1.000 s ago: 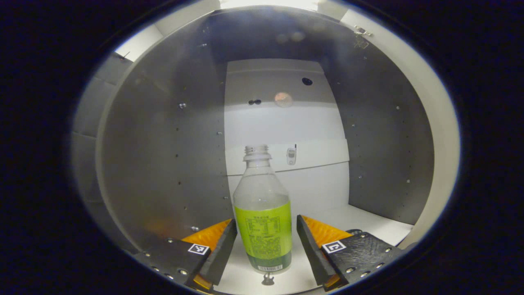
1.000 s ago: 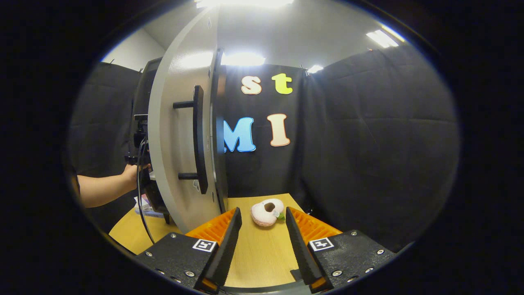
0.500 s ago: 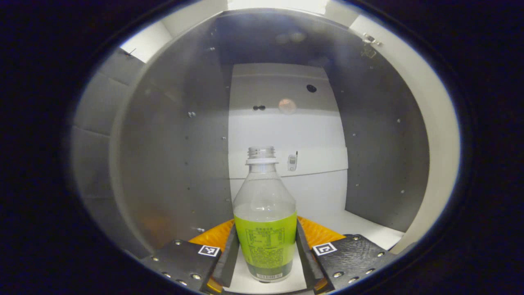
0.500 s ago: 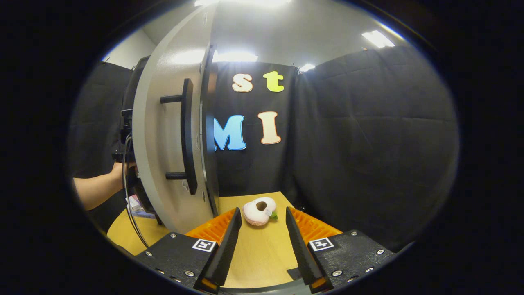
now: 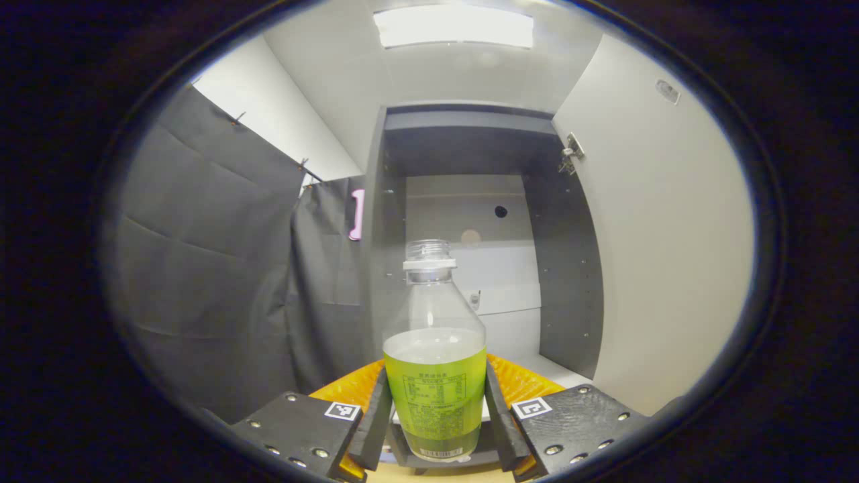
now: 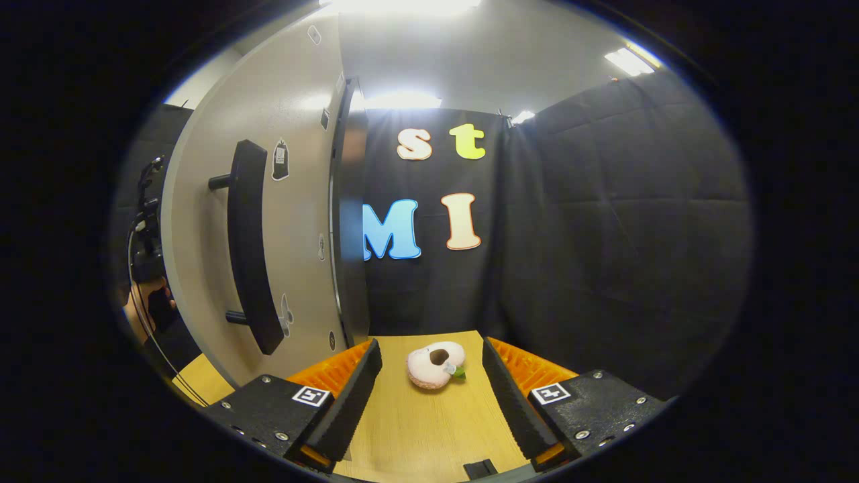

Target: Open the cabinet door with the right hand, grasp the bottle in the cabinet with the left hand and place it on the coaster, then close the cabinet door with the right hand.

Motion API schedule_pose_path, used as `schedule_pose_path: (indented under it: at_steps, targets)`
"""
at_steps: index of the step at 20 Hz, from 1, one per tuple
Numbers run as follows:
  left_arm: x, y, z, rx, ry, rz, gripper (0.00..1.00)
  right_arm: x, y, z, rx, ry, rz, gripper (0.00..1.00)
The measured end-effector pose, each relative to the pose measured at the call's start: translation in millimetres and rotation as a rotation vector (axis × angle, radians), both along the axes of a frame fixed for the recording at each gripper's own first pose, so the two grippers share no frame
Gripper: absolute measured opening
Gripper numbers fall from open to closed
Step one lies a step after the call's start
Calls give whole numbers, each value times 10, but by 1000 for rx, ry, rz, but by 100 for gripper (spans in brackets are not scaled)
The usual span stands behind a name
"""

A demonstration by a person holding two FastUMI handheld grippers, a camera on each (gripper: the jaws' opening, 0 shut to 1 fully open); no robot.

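The cabinet door [image 5: 661, 255] stands open, so the first step of the task looks done. In the left gripper view, the left hand-held gripper [image 5: 435, 419] is closed on the bottle [image 5: 435, 355], with both fingers pressing against the sides of its green label. The bottle is upright, has no cap, and is clear above the label. It appears to be out in front of the cabinet [image 5: 470, 221], whose dark open compartment lies farther back, behind the bottle's neck. The open door fills the right of that view, and black cloth hangs on the left.

In the right gripper view, the right hand-held gripper [image 6: 429, 409] is spread wide and holds nothing. It hovers over the wooden counter [image 6: 429, 429]. The door's outer face, with its long dark handle [image 6: 251, 248], is close by on the left. A small pale ring-shaped object with a green bit [image 6: 436, 363] lies on the counter just beyond the fingers; it may be the coaster, though I cannot be sure.

Judging by this, the bottle is grasped and being carried. Still to do: set it on the coaster, release it, and close the door with the right hand.
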State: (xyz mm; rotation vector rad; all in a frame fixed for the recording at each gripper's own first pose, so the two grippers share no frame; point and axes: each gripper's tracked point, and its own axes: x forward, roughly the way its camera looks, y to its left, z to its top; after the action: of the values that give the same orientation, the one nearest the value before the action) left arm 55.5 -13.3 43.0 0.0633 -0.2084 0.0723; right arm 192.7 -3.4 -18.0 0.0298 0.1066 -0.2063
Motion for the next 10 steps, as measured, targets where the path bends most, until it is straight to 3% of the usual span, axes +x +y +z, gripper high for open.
schedule_pose_path:
  at_steps: [3, 4, 7, 8, 9, 10]
  targets:
    - [-771, 133, -211, 30, -5, 126, 74, 127, -120, -8, 17, -35, 9, 93]
    - [-1008, 159, -326, 36, 0, 166, 66, 177, -92, -11, 20, -50, 35, 93]
    - [-1708, 107, -909, 43, 20, 249, 66, 239, -90, -94, -58, -74, 76, 94]
    - [-1964, 73, -1114, 58, 8, 280, 73, 275, -32, -151, -86, -83, 114, 93]
    - [-2185, -3, -1328, 76, -6, 302, 67, 313, -12, -238, -117, -85, 138, 93]
    - [-2272, -62, -1509, 98, 0, 330, 67, 339, 6, -368, -145, -69, 159, 94]
